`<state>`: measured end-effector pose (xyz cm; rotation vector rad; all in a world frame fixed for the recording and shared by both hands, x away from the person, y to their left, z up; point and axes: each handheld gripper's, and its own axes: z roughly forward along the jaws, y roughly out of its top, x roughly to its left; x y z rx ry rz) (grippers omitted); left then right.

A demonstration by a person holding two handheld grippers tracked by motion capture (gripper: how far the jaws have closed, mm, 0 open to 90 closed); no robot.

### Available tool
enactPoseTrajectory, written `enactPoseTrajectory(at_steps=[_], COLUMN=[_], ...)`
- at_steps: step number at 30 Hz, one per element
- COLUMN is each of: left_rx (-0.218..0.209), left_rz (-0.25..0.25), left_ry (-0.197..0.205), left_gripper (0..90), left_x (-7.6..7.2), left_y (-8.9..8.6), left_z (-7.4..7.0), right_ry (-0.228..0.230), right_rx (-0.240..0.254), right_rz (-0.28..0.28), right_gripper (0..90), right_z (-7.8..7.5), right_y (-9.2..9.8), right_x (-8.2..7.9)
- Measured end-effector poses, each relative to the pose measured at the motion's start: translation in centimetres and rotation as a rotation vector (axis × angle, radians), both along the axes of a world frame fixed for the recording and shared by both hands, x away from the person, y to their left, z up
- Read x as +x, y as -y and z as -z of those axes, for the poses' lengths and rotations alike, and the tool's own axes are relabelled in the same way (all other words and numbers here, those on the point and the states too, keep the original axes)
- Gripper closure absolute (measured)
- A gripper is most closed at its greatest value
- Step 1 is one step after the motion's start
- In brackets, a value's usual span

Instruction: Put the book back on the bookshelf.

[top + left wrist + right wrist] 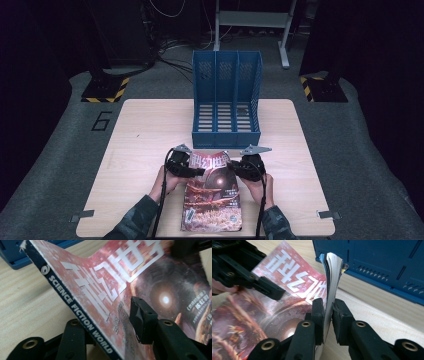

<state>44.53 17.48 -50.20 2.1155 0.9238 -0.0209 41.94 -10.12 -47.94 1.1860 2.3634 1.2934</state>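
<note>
In the high view the magazine (212, 197) has cover text too small to read, and its top corners lie under the left hand-held gripper (197, 171) and the right hand-held gripper (234, 169). The person's forearms are cut off by the bottom edge. In the left gripper view the magazine's cover runs past the top, right and bottom edges, and its far part is blurred. In the right gripper view the rack (382, 265) is cut off at the top and right, so its compartments cannot be told.
</note>
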Motion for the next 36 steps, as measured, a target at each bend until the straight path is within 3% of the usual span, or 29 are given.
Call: enactPoseTrajectory(at_steps=[5,9,19,24,25,27,29,31,36], left_rx=[0.038,0.034,0.012,0.011,0.009,0.012,0.005,0.007,0.011], left_rz=[-0.002,-0.007,-0.027,-0.023,-0.027,-0.024,-0.035,-0.034,-0.034], left_ry=[0.043,0.053,0.091,0.107,0.110,0.122,0.124,0.133,0.142], left_gripper=[65.1,66.2,68.6,69.1,69.4,69.6,70.8,70.9,71.6], left_x=[-0.5,-0.8,-1.2,-1.4,-1.5,-1.5,-1.6,-1.6,-1.6], left_y=[0.4,0.4,0.3,0.4,0.4,0.4,0.5,0.4,0.4], left_z=[-0.5,-0.6,-0.9,-1.2,-1.2,-1.3,-1.4,-1.5,-1.6], right_ry=[-0.043,-0.058,-0.152,-0.138,-0.127,-0.122,-0.091,-0.088,-0.041], right_rx=[-0.024,-0.028,-0.010,-0.030,-0.029,-0.031,-0.060,-0.067,-0.142], right_rz=[0.024,0.035,0.082,0.109,0.132,0.140,0.186,0.201,0.275], right_gripper=[77.3,75.3,67.0,51.9,41.7,38.3,26.5,23.3,13.7], right_z=[0.9,1.2,2.7,2.7,2.8,2.8,2.9,2.9,3.3], right_y=[-0.1,0.2,1.8,2.6,3.2,3.5,4.8,5.1,6.7], right_x=[0.6,0.9,1.4,1.3,1.2,1.1,0.9,0.8,0.9])
